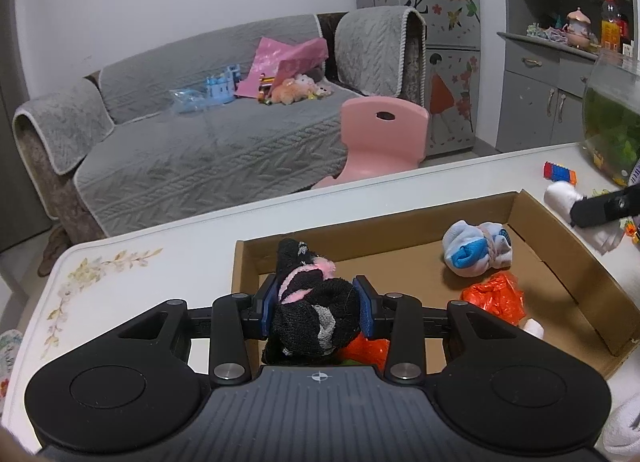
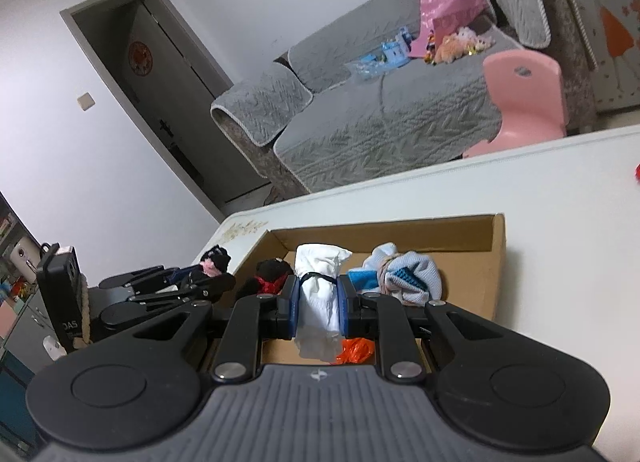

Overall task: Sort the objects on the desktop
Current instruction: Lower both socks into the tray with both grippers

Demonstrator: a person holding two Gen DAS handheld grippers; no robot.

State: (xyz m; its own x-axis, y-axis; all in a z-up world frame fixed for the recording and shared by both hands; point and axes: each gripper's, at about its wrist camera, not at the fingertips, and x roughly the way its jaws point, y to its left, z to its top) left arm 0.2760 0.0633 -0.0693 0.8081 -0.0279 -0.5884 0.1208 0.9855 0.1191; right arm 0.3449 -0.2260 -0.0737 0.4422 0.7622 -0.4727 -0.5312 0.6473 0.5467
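Note:
My left gripper (image 1: 316,298) is shut on a black sock bundle (image 1: 312,314) with pink trim, held over the near left corner of a shallow cardboard box (image 1: 560,246). Inside the box lie a blue-and-white sock bundle (image 1: 478,248) and an orange plastic bag (image 1: 494,298). My right gripper (image 2: 318,298) is shut on a white sock bundle (image 2: 320,294) tied with a black band, above the cardboard box (image 2: 496,262). The right wrist view also shows a black-and-red sock bundle (image 2: 272,272) in the box and the left gripper (image 2: 188,282) at its left edge.
The box rests on a white table (image 1: 160,246) with a flower print. A glass fish bowl (image 1: 612,121) and a red, blue and orange toy block (image 1: 560,173) stand at the far right. A pink chair (image 1: 380,141) and a grey sofa (image 1: 200,149) lie beyond the table.

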